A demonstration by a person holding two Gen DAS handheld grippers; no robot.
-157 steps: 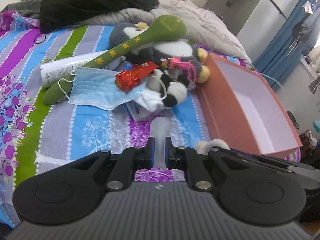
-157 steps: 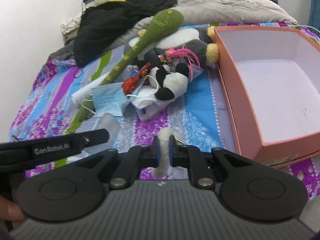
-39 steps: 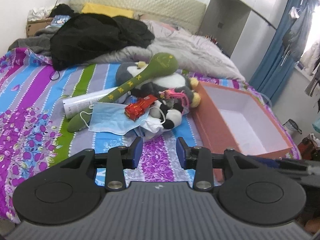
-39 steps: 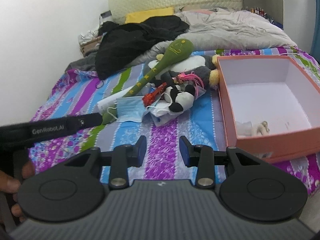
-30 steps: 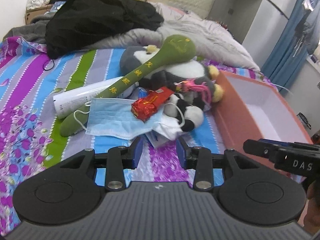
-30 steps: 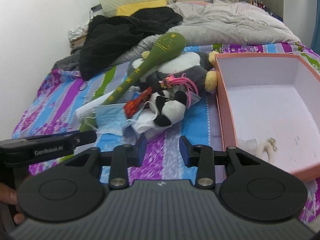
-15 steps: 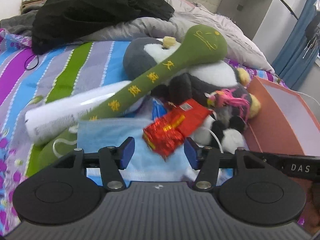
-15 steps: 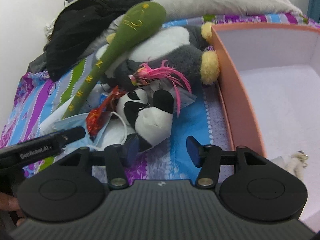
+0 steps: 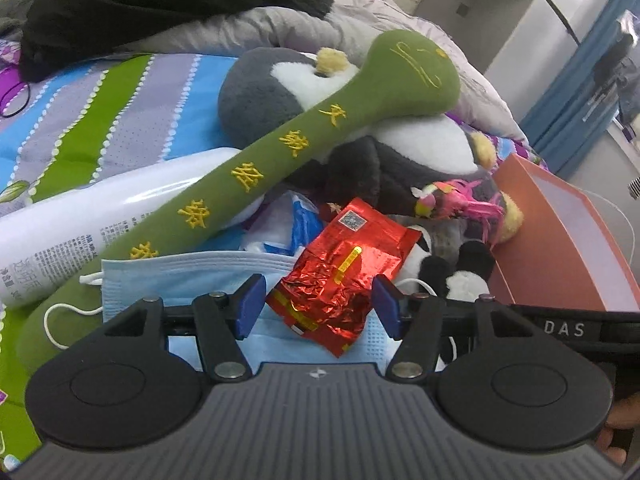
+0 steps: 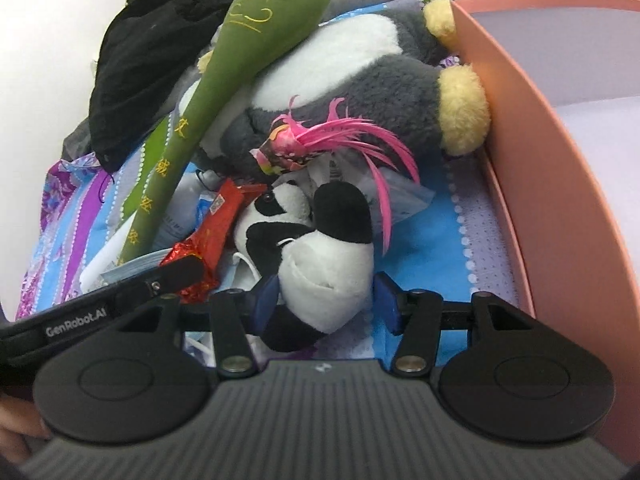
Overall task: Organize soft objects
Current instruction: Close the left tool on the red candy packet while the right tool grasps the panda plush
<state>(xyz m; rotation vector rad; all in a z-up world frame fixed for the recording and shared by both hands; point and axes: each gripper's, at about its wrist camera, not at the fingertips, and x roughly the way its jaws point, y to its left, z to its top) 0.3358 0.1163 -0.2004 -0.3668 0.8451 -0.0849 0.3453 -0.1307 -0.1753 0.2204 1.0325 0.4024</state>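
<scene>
My left gripper (image 9: 318, 312) is open, its jaws on either side of a crinkled red foil packet (image 9: 340, 280) that lies on a blue face mask (image 9: 192, 276). My right gripper (image 10: 326, 306) is open around a small black-and-white panda plush (image 10: 320, 256). A long green plush club (image 9: 280, 160) leans over a big grey-and-white penguin plush (image 10: 360, 84). A pink feathered toy (image 10: 312, 144) lies on the penguin. The orange box (image 10: 532, 160) stands to the right.
A white spray can (image 9: 80, 220) lies under the club. Black clothing (image 9: 140, 0) and a grey duvet (image 9: 280, 28) are piled at the back of the striped bedspread (image 9: 100, 112). The left gripper's body (image 10: 100, 300) shows in the right wrist view.
Both grippers have moved forward and down into the pile. The left now straddles the red packet, the right the small panda. Both stay open.
</scene>
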